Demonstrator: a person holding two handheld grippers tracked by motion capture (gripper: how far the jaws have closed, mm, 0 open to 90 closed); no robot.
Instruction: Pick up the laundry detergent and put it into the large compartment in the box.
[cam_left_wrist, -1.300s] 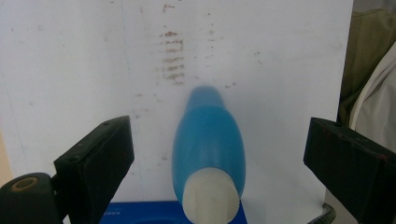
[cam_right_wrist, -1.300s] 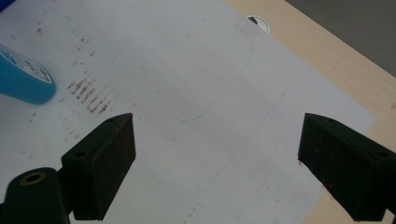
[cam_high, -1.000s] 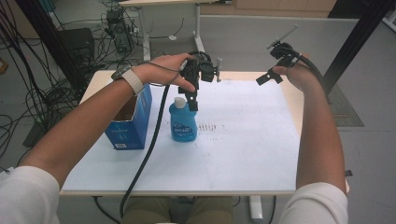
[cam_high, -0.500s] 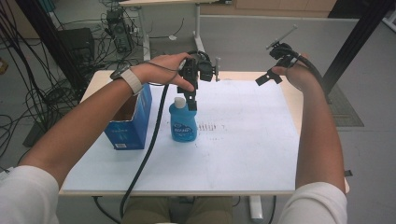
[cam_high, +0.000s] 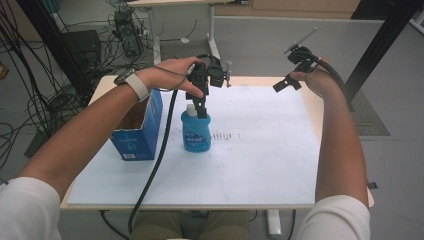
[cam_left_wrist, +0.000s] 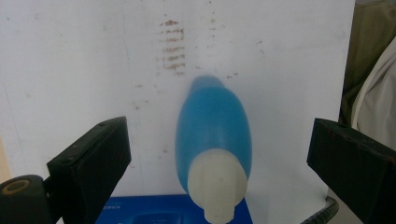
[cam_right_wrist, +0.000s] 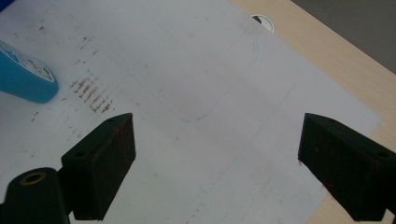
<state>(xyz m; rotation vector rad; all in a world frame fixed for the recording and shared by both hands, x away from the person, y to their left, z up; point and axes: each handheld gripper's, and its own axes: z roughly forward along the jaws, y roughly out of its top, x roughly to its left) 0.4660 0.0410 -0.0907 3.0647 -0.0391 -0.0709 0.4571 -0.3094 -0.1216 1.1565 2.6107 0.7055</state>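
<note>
1. The table (cam_high: 280, 170), under a white sheet, carries everything; faint brown smudges mark the sheet's middle.
2. The blue cardboard box (cam_high: 137, 132) stands near the table's left edge, top open; what it holds is hidden by the forearm across it.
3. The blue bottle (cam_high: 196, 131) stands upright just right of the box, white cap on, blue liquid filling it.
4. The left gripper (cam_high: 201, 107) hangs over the bottle's cap; its jaws have just been opening and now stand wide apart, the cap (cam_left_wrist: 216, 179) between them and untouched; I judge the bottle has been set down and released.
5. The right gripper (cam_high: 286, 82) hovers at the far right edge, jaws apart, gripping nothing.
</note>
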